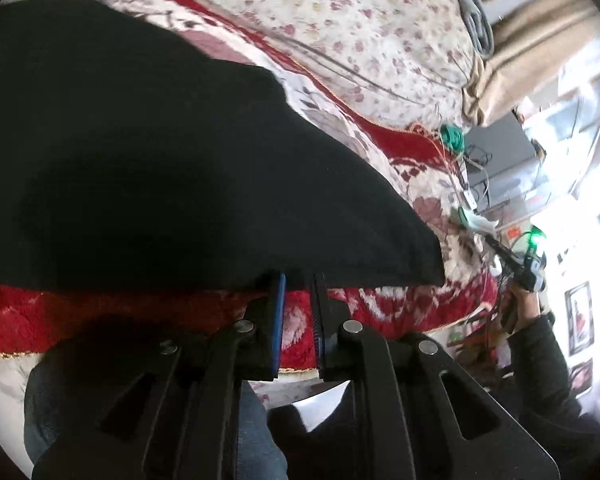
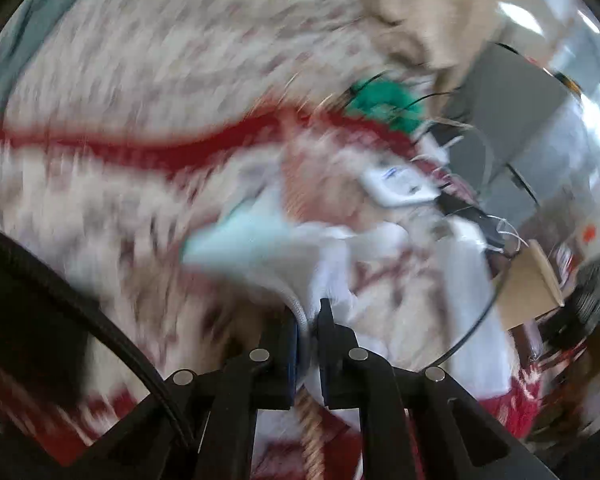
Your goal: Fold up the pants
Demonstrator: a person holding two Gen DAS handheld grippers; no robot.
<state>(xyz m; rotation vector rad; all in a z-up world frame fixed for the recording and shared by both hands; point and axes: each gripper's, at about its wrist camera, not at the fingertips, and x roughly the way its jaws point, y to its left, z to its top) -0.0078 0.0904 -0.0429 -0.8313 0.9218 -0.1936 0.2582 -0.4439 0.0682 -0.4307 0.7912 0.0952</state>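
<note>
The black pants lie spread over a red and white floral blanket and fill the left wrist view's left and middle. My left gripper has its fingertips under the pants' near hem, narrowly apart, with the hem's edge over the tips; a grip on it does not show. The right wrist view is blurred by motion. My right gripper is nearly closed on white cloth with a corded edge. A black edge of the pants shows at the lower left there.
A cream flowered quilt lies beyond the blanket. Green yarn, cables and a white device clutter the bed's far right. A beige curtain and a grey cabinet stand behind. The person's dark sleeve holds the other gripper at right.
</note>
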